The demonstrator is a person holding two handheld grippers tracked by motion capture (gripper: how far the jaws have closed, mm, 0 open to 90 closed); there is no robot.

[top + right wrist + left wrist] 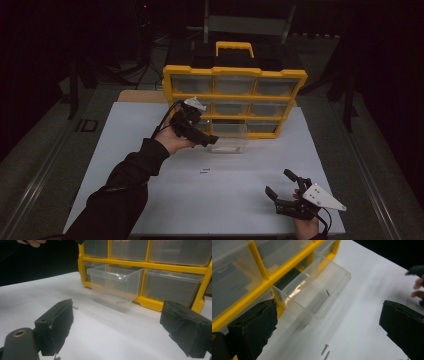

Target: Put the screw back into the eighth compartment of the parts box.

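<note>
high view: a yellow drawer cabinet [234,100] stands at the far side of the white table [150,130]; a clear drawer [228,136] is pulled out of its bottom row and juts over the table
left gripper, high view: the left gripper [192,125] hangs just beside the pulled-out drawer, jaws spread, holding nothing
right gripper, high view: the right gripper [284,190] sits low near the table's front edge, well apart from the cabinet, jaws wide and empty
screws, high view: two small screws [204,171] lie on the table between the grippers
left gripper view: the two black jaws stand wide apart; between them the clear drawer [312,293] with one small screw [328,292] inside, and two screws [325,352] loose on the table below
right gripper view: jaws wide apart, nothing between them; the drawer [115,283] ahead, a dark screw [120,301] low inside it
step in hand: probably moving loose screws into the open drawer, one looks already dropped in
next move: likely a descent onto a loose screw, jaws closing finely on so thin a thing, lifted clear over the drawer wall
</note>
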